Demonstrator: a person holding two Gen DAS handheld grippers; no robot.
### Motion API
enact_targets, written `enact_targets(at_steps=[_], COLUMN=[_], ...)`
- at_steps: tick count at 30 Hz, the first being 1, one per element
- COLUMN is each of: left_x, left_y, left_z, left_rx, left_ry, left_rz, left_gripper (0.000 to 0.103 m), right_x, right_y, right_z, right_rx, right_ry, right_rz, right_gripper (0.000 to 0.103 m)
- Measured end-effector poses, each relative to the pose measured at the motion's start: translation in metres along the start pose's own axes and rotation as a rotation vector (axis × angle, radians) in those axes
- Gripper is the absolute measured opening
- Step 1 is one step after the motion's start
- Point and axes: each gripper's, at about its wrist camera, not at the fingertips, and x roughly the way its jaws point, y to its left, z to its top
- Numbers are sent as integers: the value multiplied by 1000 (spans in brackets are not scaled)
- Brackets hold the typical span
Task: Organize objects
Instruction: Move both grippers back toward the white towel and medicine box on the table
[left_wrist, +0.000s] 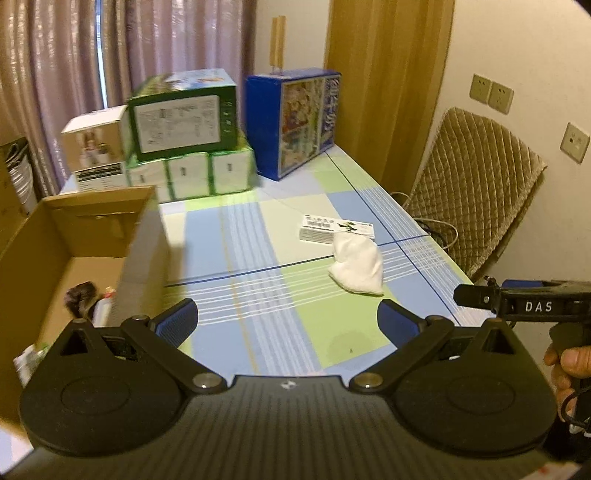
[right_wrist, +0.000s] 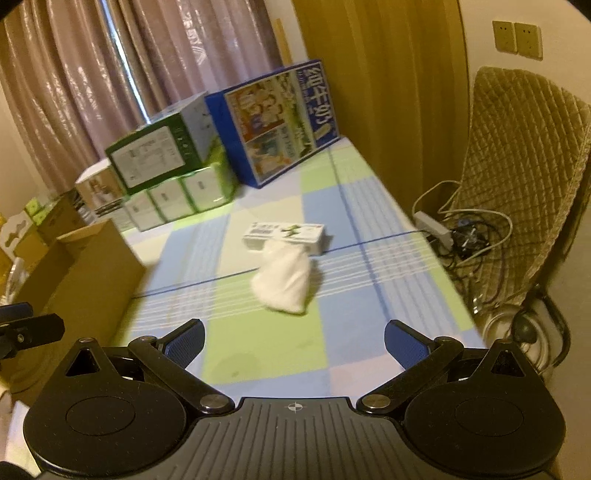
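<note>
Right wrist view puts the white cloth bundle on the table straight ahead of our right tool, fingers apart and empty. Our left tool, also spread, sits nearer the cardboard box.

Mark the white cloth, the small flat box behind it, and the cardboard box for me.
white cloth (right_wrist: 286, 284), right wrist view, middle of the bundle.
small flat box (left_wrist: 334, 229), left wrist view, its top face.
cardboard box (left_wrist: 99, 221), left wrist view, inner back wall.
</note>
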Motion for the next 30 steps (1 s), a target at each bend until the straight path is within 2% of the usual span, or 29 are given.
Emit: enact_targets(at_steps=[5,9,12,21,26,30], left_x=[45,87,116,192,225,246], left_y=[-15,-28,-37,-62,-76,-86], left_z=[6,5,5,4,9,10], left_rx=[31,70,97,139,156,181], left_ry=[9,35,52,60,71,85], left_rz=[-20,-36,-57,-128,-168,-166], left_gripper=[101,101,101,99,87,83], right_x=[25,52,70,105,117,125], right_y=[-19,-37,-50,-76,-81,-84], right_z=[5,9,12,23,24,26], right_rx=[-35,-15,-7,11,8,1], right_ry=[-24,-16,-9,-17,-14,-9], right_rz=[-29,-29,-38,-69,-82,-83], right_gripper=[100,82,74,72,72,72])
